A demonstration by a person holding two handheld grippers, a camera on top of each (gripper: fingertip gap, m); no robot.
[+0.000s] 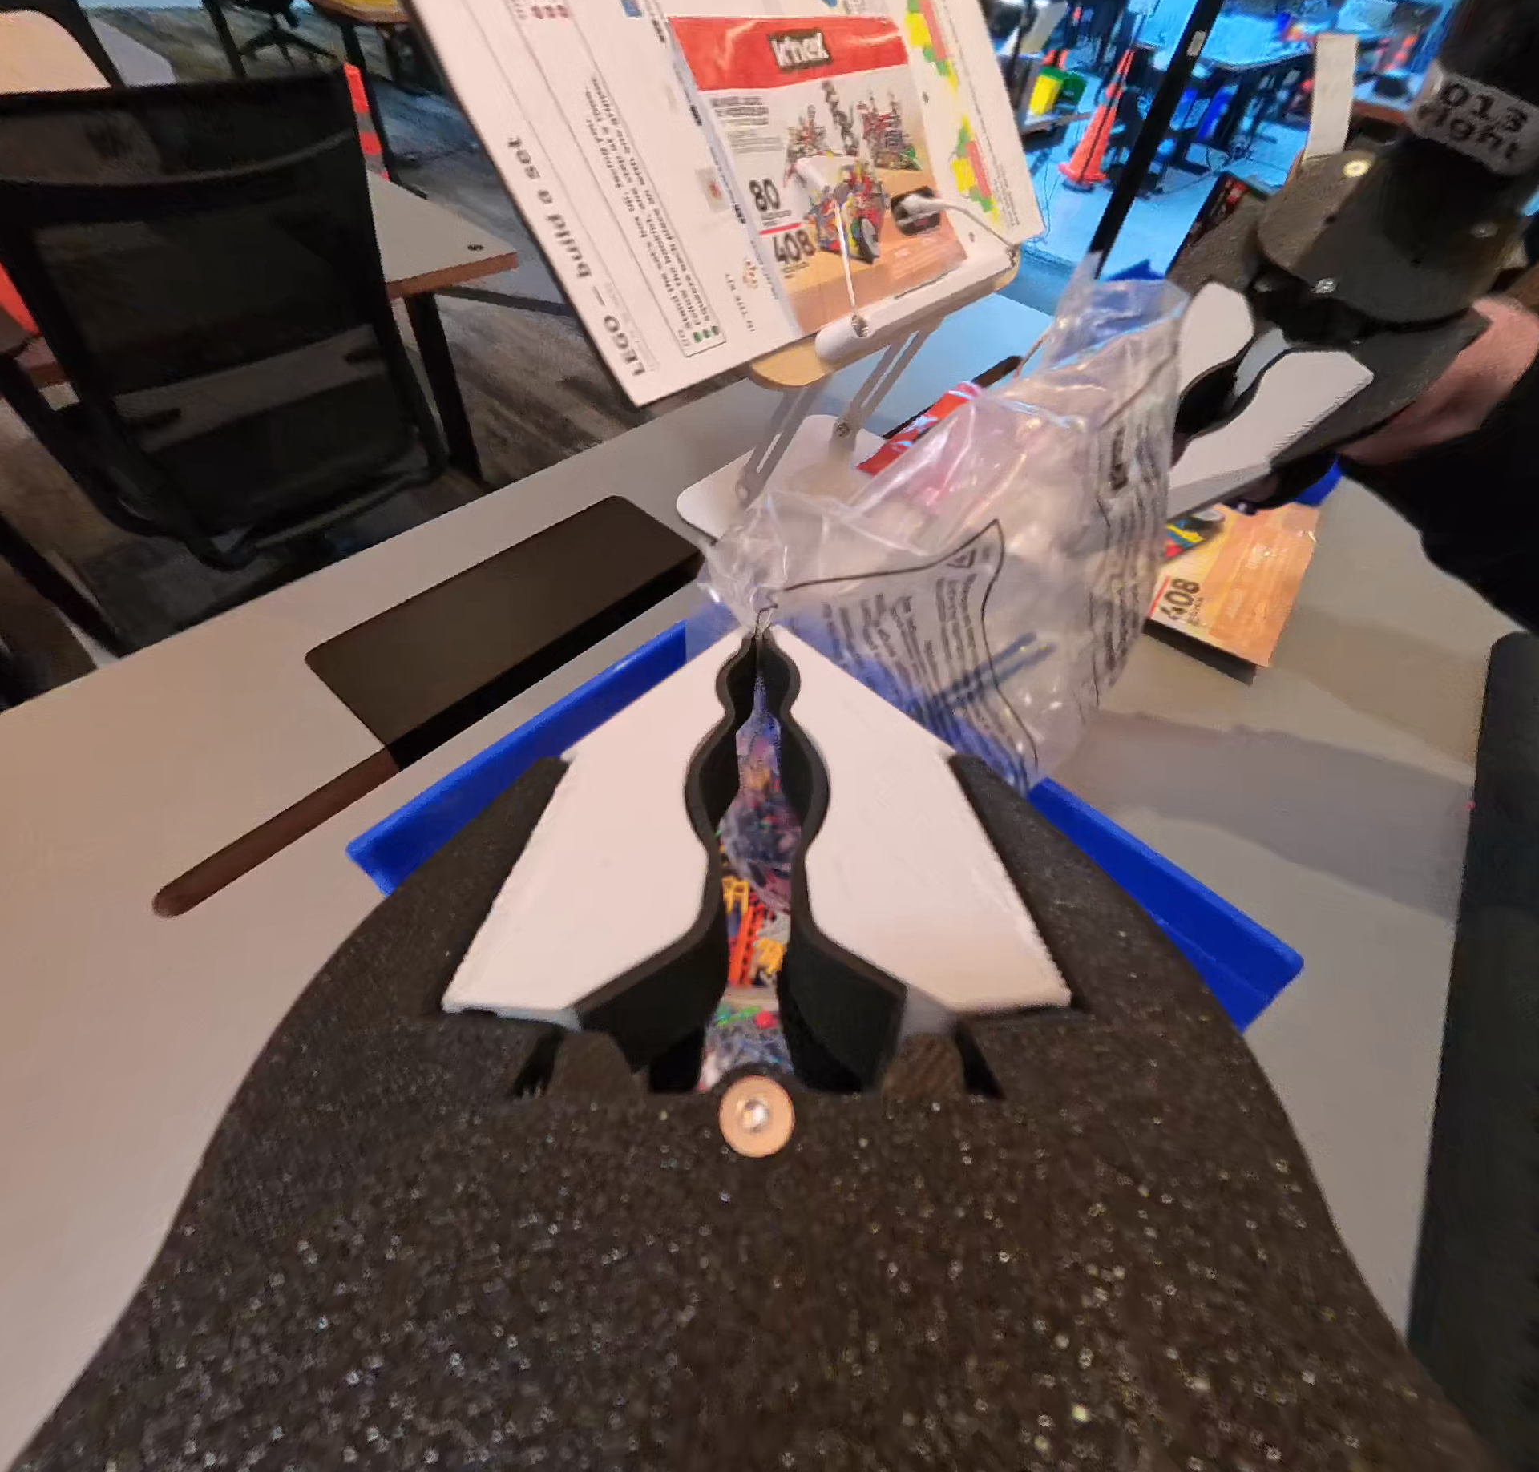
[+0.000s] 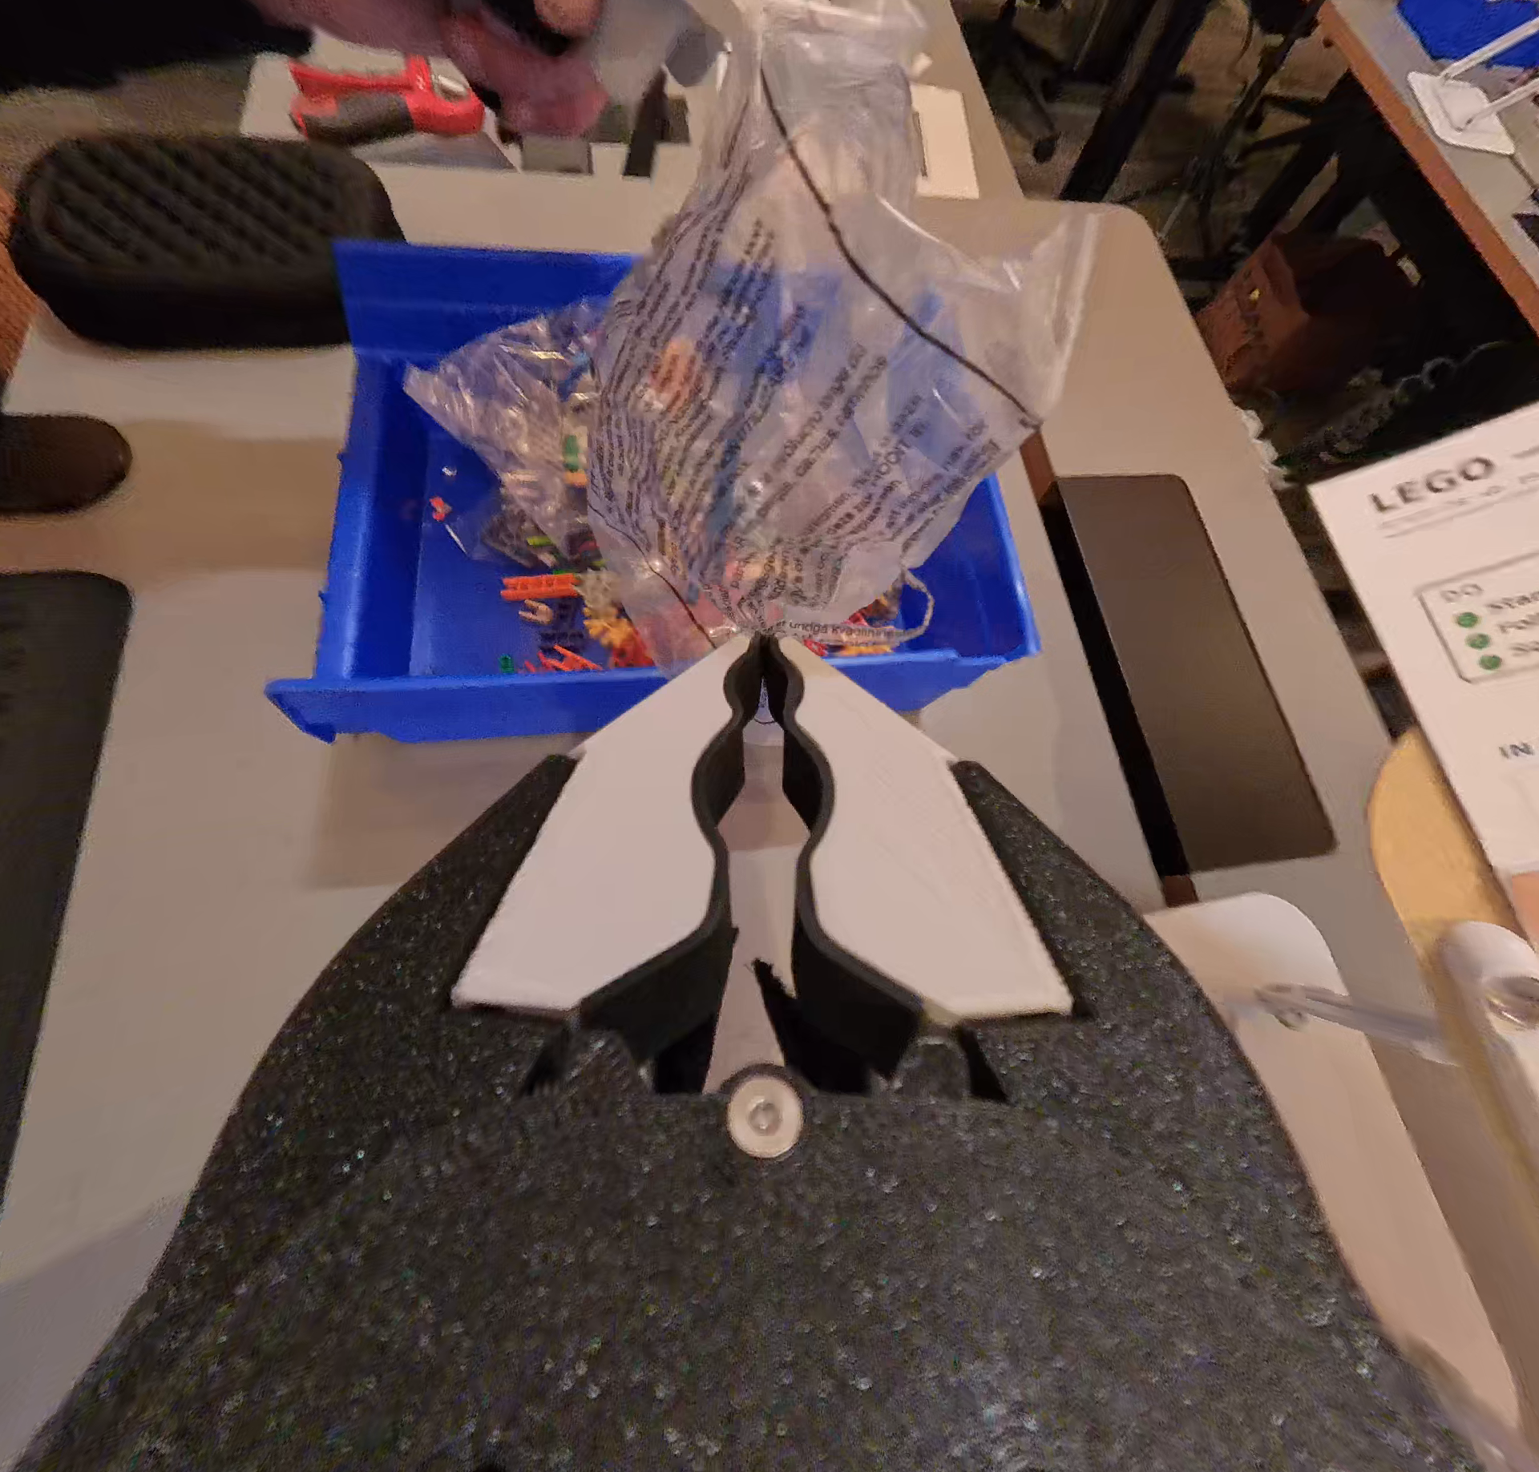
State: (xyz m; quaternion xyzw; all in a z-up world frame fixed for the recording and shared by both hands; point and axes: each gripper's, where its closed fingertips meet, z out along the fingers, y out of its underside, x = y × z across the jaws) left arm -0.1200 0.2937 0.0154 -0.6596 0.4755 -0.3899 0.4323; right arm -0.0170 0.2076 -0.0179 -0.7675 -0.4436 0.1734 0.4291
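A clear plastic bag point(image 1: 958, 533) with black print hangs stretched between both grippers above a blue bin point(image 1: 533, 733). My left gripper point(image 1: 758, 637) is shut on one corner of it. My right gripper point(image 2: 764, 641) is shut on the opposite end of the bag point(image 2: 791, 366); it also shows at the upper right of the left wrist view point(image 1: 1199, 375). The bin point(image 2: 375, 450) holds a second clear bag of small parts point(image 2: 508, 408) and loose colourful building pieces point(image 2: 566, 608). A white finger of the left gripper point(image 2: 666, 8) grips the bag's top, held by a blurred hand.
A tilted stand with printed sheets and a picture of a toy box point(image 1: 749, 183) stands behind the bin. A dark inset panel point(image 2: 1182, 666) lies in the grey table. A black padded case point(image 2: 191, 233), a red-and-black tool point(image 2: 383, 100) and an orange booklet point(image 1: 1232, 591) lie nearby.
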